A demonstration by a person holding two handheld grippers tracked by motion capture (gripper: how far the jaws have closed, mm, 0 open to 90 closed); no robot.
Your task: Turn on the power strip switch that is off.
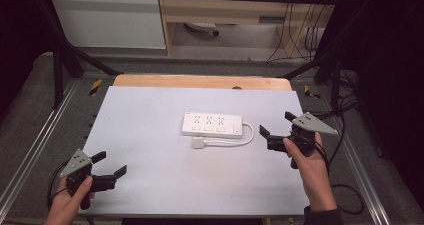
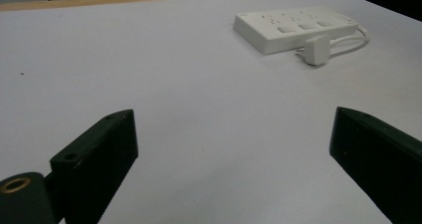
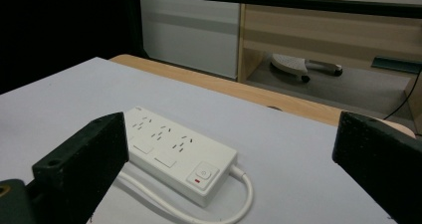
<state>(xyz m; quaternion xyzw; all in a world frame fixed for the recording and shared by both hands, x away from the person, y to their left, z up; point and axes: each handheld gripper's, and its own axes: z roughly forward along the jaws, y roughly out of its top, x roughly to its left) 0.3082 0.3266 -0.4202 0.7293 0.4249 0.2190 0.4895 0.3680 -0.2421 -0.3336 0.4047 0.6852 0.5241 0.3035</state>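
A white power strip point(image 1: 212, 124) point(image 2: 293, 27) point(image 3: 176, 154) with three sockets and a switch lies near the middle of the pale table point(image 1: 150, 135). Its white cable point(image 1: 235, 142) point(image 3: 239, 204) loops round to a white plug point(image 1: 199, 143) point(image 2: 316, 50) lying just in front of the strip. My right gripper point(image 1: 276, 125) point(image 3: 224, 164) hovers open just right of the strip, jaws wide apart and pointing at its switch end. My left gripper point(image 1: 110, 165) point(image 2: 234, 154) is open at the front left of the table, far from the strip, nothing between its jaws.
A wooden board edge point(image 1: 200, 81) runs along the table's far side. Black frame bars point(image 1: 60, 60) and metal rails point(image 1: 30, 150) flank the table. Cables point(image 1: 345, 115) hang at the right. A cabinet point(image 1: 110, 20) and wooden shelf point(image 1: 225, 10) stand behind.
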